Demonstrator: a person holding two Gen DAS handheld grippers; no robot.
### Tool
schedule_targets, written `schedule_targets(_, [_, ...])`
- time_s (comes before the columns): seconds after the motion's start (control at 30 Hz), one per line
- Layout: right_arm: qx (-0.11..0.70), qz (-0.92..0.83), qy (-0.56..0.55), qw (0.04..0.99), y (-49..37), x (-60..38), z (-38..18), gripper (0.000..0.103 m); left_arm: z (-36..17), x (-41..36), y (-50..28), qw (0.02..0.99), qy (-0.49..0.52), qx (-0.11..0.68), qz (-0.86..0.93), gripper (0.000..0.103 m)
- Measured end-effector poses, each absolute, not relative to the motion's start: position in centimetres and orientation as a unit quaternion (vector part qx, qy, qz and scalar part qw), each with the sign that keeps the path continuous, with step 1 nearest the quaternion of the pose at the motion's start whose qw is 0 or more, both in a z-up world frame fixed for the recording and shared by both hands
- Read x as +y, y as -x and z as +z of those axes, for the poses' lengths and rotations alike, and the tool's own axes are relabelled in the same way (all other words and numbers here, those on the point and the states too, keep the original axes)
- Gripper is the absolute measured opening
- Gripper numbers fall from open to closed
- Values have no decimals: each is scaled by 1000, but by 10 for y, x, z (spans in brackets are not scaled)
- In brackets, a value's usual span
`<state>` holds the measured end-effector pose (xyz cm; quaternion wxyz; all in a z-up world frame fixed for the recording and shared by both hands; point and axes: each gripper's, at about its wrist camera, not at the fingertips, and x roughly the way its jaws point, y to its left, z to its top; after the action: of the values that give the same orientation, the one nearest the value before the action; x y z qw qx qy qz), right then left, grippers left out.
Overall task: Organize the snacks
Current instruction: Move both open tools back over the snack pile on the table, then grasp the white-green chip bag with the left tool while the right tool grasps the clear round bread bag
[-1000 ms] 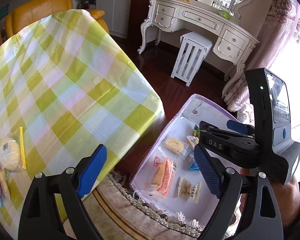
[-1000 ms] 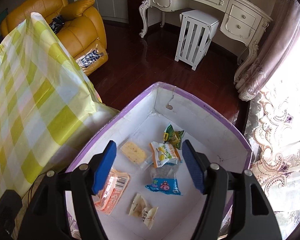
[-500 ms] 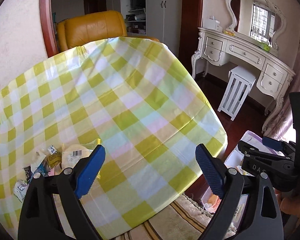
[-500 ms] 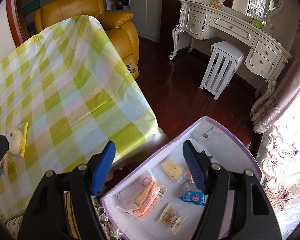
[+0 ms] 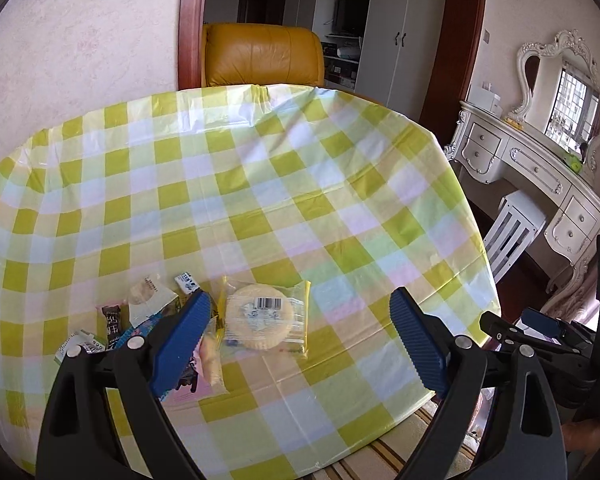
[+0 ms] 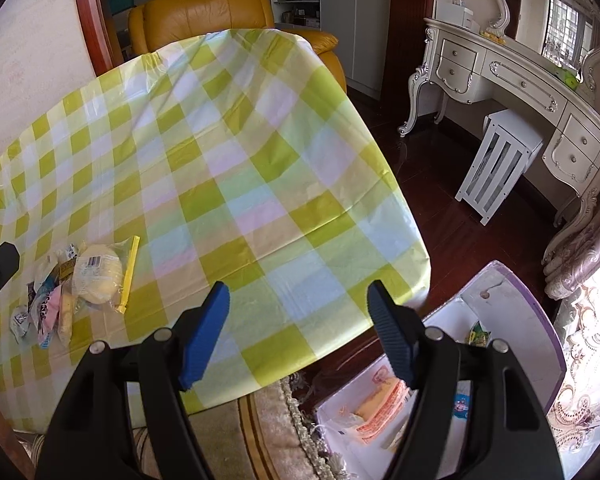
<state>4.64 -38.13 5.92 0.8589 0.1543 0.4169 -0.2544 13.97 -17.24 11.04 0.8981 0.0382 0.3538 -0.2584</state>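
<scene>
Left wrist view shows the left gripper (image 5: 296,332) with jaws apart and empty above the round wrapped cake (image 5: 259,317) at lower centre of the surface (image 5: 300,184), where the slick wrapper could slip and scatter the small snacks (image 5: 148,312) heaped beside it.

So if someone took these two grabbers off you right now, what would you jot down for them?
Left gripper: open, empty, above the snack pile on the table.
Right gripper: open, empty, over the table edge beside the box.
Done: several snacks lie in the box on the floor.
Left: the pile, including the round cake in its clear wrapper, is not yet boxed. The cake sits nearest the left gripper, probably the next pick.
</scene>
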Motion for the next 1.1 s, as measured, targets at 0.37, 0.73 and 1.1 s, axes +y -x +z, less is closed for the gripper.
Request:
schedule_targets(0.37, [408,-214,-136,877,-78,-341,67,72,111,-115,-165,910,8,359,-209,88])
schedule_targets(0.73, [405,-185,-128,886,-100,-314,63,72,104,-65,-186,912,53,372,-165,88])
schedule_targets(1.1, [404,-164,-121,891,-120,-290,54,72,90,-31,-200,911,78,384,-133,87])
